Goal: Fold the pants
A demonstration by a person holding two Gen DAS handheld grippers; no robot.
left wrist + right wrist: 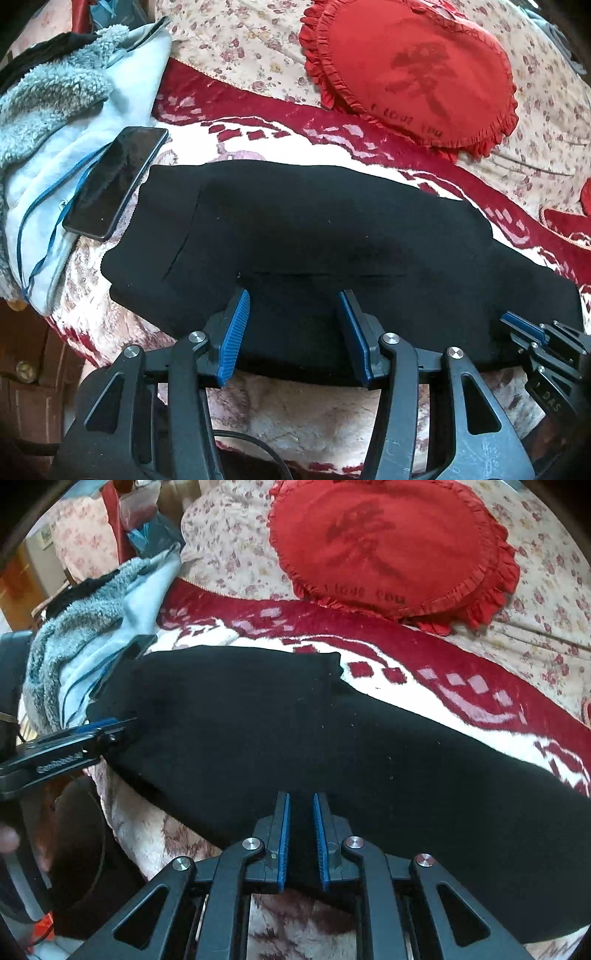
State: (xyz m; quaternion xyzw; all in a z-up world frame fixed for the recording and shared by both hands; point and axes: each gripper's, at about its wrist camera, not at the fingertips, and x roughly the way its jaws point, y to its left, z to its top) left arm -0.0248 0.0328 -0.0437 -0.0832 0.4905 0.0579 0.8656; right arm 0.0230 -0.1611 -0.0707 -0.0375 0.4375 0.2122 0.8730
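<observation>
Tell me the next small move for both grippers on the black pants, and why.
Probably close the left gripper on the near edge of the black fabric pants: its jaws stand apart astride that edge, while the right gripper already pinches it. Then both could lift the fold together.

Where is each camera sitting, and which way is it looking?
Left wrist view: sits on the left gripper, looking down along its open blue fingers at the black pants and phone; the right gripper peeks in at the right.
Right wrist view: sits on the right gripper, its fingers pinching the pants' near edge; the left gripper shows at the left.
Both share the pants, red heart pillow and blanket.
</observation>
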